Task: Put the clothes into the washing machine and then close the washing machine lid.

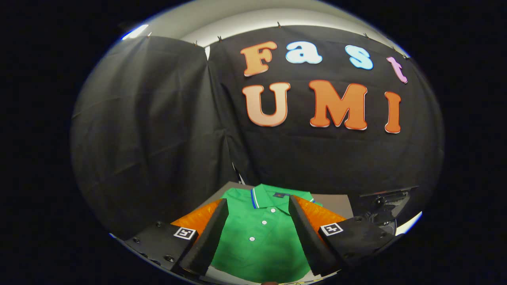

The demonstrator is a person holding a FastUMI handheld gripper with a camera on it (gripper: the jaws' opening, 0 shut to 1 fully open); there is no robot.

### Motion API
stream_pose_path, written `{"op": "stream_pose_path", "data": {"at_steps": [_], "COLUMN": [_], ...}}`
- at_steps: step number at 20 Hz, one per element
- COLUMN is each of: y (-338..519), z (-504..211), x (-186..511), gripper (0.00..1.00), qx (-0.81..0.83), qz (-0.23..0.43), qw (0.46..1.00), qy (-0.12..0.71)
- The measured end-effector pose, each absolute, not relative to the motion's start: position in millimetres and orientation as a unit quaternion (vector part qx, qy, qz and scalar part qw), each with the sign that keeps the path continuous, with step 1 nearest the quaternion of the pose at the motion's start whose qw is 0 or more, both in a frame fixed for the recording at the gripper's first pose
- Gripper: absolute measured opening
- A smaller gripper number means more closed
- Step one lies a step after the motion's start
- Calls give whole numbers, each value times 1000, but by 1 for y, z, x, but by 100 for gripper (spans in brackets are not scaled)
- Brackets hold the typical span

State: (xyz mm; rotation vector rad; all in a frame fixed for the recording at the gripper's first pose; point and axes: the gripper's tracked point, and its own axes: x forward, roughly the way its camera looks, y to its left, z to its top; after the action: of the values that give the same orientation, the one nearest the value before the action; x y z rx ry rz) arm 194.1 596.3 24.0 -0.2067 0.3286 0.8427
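A green polo shirt with white buttons and a blue-and-white collar lies flat on a grey table, collar toward the booth's wall. It lies below and between my two black fingers. My gripper stands open and wide above the shirt, with nothing pressed between its fingers. Orange patches show outside each finger, at the shirt's sides. A dark machine part sits to the right, beyond the right finger; whether it is the washing machine I cannot tell.
Black cloth walls close off the booth behind and to the left of the table. A pale strip shows at the far right, below the dark machine part.
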Motion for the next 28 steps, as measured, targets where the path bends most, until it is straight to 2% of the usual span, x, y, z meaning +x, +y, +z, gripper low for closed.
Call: {"op": "stream_pose_path", "data": {"at_steps": [4,8,13,18,22,24,25,28], "y": [610,602,602,601,603,602,599,594], "z": [-20,-56,-62,-66,-68,-66,-69,-64], "x": [199,209,210,208,206,205,203,206], "gripper": [99,99,99,93,79,55,53,25], "qx": [-119,-146,-101,-108,-110,-94,-95,-75], "qz": [409,391,402,418,435,443,450,452], "qw": [873,869,874,864,852,852,849,853], "qy": [237,267,254,259,269,263,259,249]}}
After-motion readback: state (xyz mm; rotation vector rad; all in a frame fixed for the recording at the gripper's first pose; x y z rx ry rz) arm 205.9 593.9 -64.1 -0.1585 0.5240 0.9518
